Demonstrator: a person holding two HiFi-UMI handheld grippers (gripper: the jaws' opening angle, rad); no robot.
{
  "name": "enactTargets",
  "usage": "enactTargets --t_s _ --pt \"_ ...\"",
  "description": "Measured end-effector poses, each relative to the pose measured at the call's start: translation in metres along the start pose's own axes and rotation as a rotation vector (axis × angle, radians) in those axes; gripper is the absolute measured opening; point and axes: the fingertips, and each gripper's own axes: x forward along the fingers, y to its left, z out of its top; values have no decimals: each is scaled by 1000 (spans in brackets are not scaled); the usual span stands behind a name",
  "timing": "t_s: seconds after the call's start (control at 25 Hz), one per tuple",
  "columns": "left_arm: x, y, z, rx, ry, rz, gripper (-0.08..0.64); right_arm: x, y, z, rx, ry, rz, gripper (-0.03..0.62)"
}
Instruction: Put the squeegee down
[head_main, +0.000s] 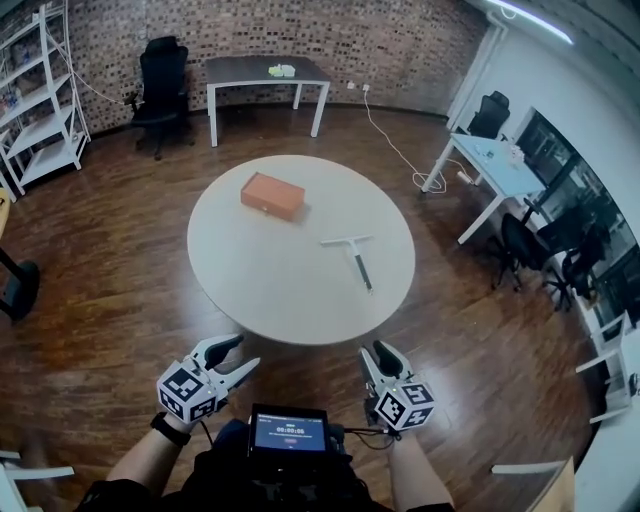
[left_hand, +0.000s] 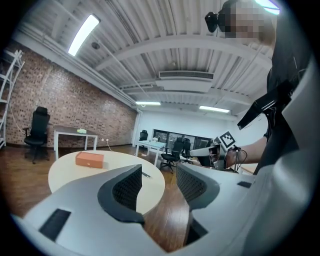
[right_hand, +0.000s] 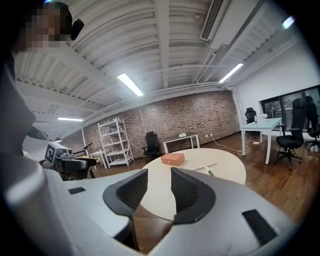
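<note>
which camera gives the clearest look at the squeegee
The head view: the squeegee lies whole on the round table, blade and handle both plain. The right gripper view shows it small and foreshortened beyond the jaws; the left gripper view catches only a sliver.

Smooth matt cream worktop (head_main: 270, 270) at centre; glossy dark wood plank floor (head_main: 120, 290) around it; rough brick wall (head_main: 400, 40) along the top; matt grey plastic left tool (head_main: 243, 352) and right tool (head_main: 372, 351) at the bottom.
</note>
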Motion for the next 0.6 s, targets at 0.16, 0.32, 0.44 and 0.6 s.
enactTargets --t_s 0.16,0.32,0.44,0.6 --pt "6 -16 -4 -9 -1 8 219 -15 -3 -11 -3 23 8 169" --pt "11 -37 -2 7 11 8 219 -28 -8 -8 -16 24 25 169" --pt "16 -41 -2 15 6 26 219 -29 -9 -5 -44 28 54 169" --pt "15 -45 1 24 13 35 219 -21 -9 -1 -43 15 87 169"
